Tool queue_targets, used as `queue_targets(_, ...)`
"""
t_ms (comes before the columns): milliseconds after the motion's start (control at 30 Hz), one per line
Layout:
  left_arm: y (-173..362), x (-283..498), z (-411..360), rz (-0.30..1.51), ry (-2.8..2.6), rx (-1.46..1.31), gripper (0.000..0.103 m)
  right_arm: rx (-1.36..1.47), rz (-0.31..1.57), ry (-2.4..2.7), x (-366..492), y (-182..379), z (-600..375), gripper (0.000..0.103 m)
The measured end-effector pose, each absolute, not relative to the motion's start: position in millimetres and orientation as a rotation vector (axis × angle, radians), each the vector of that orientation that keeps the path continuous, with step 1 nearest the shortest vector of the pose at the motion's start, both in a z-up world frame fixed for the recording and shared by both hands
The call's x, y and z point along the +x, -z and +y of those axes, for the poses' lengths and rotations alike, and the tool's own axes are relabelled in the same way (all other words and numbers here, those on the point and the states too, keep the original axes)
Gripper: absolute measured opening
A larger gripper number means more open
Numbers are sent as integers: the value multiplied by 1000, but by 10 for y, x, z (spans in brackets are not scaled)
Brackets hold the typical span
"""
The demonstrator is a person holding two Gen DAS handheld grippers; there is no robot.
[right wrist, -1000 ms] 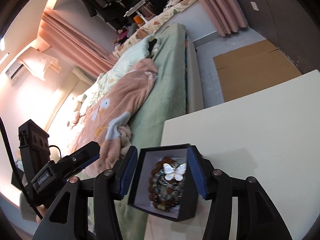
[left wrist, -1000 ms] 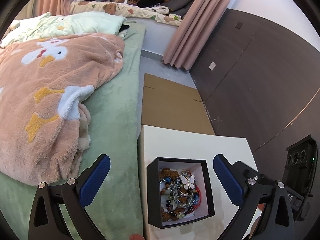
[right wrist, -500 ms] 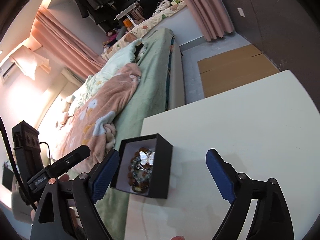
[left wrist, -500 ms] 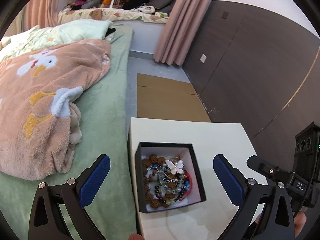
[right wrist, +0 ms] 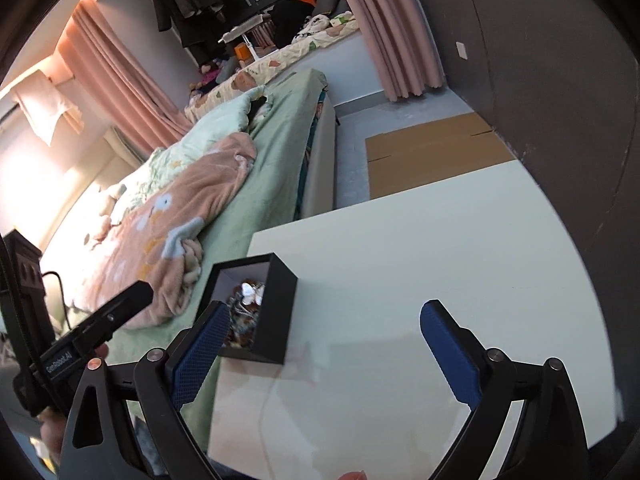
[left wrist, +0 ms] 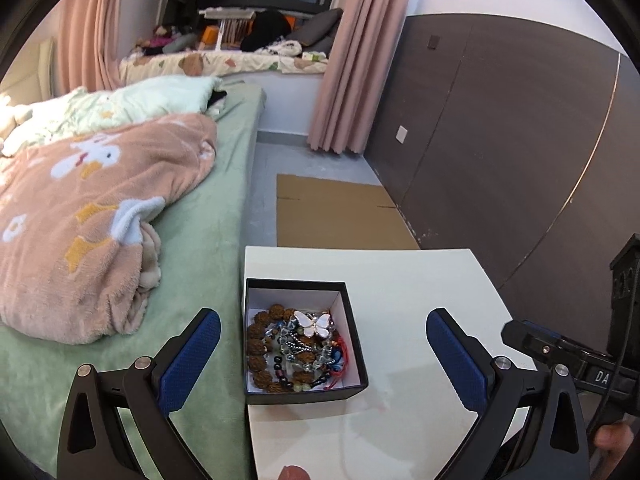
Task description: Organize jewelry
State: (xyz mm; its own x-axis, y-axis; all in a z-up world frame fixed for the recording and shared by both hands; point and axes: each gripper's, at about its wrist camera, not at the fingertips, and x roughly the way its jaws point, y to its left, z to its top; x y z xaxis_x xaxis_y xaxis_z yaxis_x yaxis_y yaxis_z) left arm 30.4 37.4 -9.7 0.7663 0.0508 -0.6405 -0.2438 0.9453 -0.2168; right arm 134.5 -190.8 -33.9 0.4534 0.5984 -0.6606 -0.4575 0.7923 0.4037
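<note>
Black jewelry box [left wrist: 304, 340], lidless, sits at the white table's [left wrist: 420, 300] left edge beside the bed [left wrist: 208, 248], filled with beads and a butterfly piece [left wrist: 314, 323]. Left gripper [left wrist: 320, 354] spread wide, empty. Right gripper [right wrist: 324, 344] opening, grasping nothing. Its neighbour's label reads, perhaps, "GenRobot.AI". Table right of box bare.

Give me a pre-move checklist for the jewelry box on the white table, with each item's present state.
1. Black box standing flat on the white table: ok.
2. Box clear of the table's left edge: not ok, it sits right at that edge.
3. Jewelry all inside the box: ok.
4. Left hand-held gripper open and empty: ok.
5. Right hand-held gripper free of the box: ok, jaws opening, nothing between them.
6. Strands untangled: cannot tell.
</note>
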Motion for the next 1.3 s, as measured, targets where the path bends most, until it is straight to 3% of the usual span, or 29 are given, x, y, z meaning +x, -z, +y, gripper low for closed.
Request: queue_targets(1300,11,113,-275,604,-188,-195,102,88,820,-629,1126,94,-2509,97)
